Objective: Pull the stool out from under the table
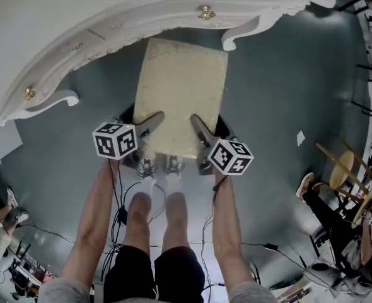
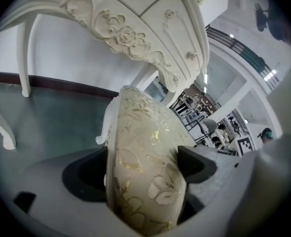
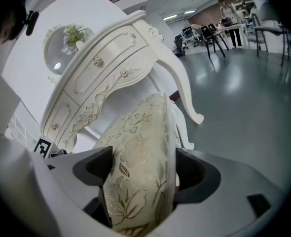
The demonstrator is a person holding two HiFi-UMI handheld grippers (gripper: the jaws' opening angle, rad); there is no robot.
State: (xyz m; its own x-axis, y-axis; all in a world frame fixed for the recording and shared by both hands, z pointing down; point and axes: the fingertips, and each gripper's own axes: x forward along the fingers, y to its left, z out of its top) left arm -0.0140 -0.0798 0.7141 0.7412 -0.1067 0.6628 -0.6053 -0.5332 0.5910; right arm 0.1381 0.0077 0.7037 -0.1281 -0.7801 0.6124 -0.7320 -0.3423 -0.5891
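The stool (image 1: 181,93) has a cream, gold-flowered cushion and white carved legs. In the head view its far end reaches just under the front edge of the white ornate dressing table (image 1: 98,17); most of the seat lies on my side. My left gripper (image 1: 156,120) is shut on the stool's near left corner, cushion (image 2: 145,172) squeezed between its jaws. On the near right corner my right gripper (image 1: 197,124) is shut too, with the cushion (image 3: 138,177) filling its jaws.
The person's legs and feet (image 1: 157,166) stand right behind the stool. Curved table legs (image 1: 239,36) flank the stool. A wooden stool (image 1: 347,169) and clutter sit at the right; cables (image 1: 60,235) trail on the grey floor.
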